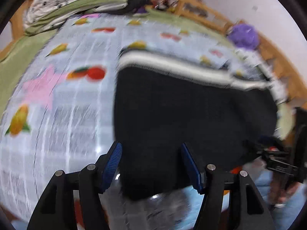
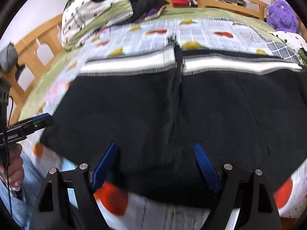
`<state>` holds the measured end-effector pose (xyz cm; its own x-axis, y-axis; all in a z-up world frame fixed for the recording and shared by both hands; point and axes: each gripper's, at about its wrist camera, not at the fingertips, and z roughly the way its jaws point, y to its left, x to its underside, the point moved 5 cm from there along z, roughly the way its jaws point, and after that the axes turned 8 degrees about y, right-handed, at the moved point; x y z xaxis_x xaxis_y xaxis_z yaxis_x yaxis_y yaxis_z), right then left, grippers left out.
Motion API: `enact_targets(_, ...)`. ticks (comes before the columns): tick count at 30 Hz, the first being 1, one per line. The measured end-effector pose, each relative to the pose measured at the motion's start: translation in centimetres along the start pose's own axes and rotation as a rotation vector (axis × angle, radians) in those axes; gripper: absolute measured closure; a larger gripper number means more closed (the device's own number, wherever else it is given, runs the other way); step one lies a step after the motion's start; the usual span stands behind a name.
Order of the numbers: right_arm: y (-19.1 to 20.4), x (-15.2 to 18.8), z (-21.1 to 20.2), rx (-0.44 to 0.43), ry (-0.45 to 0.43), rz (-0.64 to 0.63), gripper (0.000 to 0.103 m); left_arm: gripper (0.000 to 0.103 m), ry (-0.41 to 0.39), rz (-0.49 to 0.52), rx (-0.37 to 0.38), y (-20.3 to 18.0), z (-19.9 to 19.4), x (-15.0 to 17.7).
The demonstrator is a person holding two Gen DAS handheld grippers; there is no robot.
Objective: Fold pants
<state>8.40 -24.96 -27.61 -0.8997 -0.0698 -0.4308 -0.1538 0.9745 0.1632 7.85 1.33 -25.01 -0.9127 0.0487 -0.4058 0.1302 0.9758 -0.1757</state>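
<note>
1. The black pants lie flat on the fruit-print bedspread, white waistband stripe on the far side.
2. Left gripper, fingers wide, sits at the pants' left near corner.
3. Right gripper, fingers wide, hangs over the pants' near edge.
4. Best move: pinch both near corners evenly before lifting.

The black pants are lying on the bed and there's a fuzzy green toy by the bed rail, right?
Almost. The pants do lie on the bed, but the fuzzy toy by the rail is purple, not green. The right wrist view shows it clearly.
</note>
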Motion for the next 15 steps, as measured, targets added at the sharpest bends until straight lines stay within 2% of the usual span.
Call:
enact_targets(2,0.1,1.6,0.9,0.055,0.008,-0.009,0.021,0.041,0.039,-0.031,-0.006,0.1,1.0,1.8)
enact_targets(4,0.4,2.2,0.8,0.081,-0.018,0.000,0.021,0.041,0.020,-0.044,-0.018,0.0,0.4,2.6)
enact_targets(7,0.2,2.6,0.4,0.058,0.006,0.016,0.021,0.040,0.029,-0.048,-0.034,0.0,-0.2,3.2)
enact_targets(10,-0.2,2.7,-0.2,0.023,0.043,0.034,0.021,0.040,0.038,-0.055,-0.020,0.2,-1.2,4.1)
enact_targets(15,-1.1,1.8,-3.2,0.043,-0.044,0.053,0.021,0.040,-0.030,-0.057,-0.045,2.4,-3.7,5.5)
